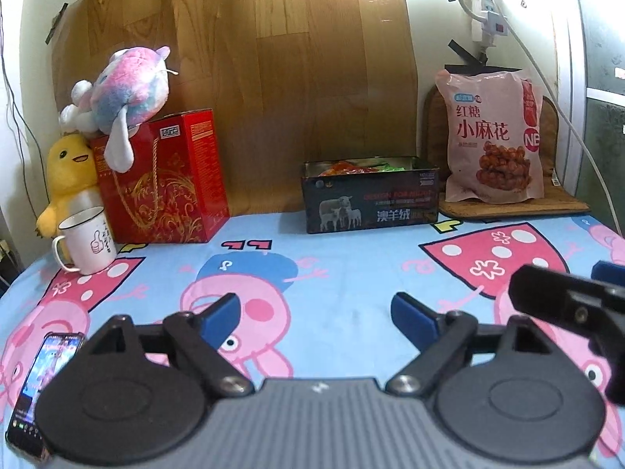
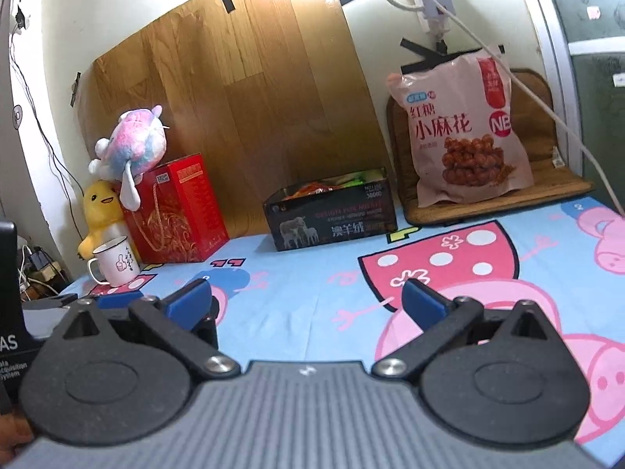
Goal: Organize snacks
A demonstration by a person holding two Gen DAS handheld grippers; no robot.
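A black tin box (image 1: 371,205) with sheep printed on its side stands at the back of the table, holding orange and green snack packets (image 1: 353,167). It also shows in the right wrist view (image 2: 332,221). A large pink snack bag (image 1: 492,136) leans upright on a brown mat to its right, also seen in the right wrist view (image 2: 465,133). My left gripper (image 1: 316,314) is open and empty above the cloth. My right gripper (image 2: 306,301) is open and empty, and part of it shows at the left wrist view's right edge (image 1: 566,305).
A red gift box (image 1: 164,179) with a plush toy (image 1: 125,90) on top, a yellow duck plush (image 1: 68,179) and a white mug (image 1: 88,240) stand at the back left. A phone (image 1: 35,394) lies front left. A white cable (image 1: 574,125) hangs at the right.
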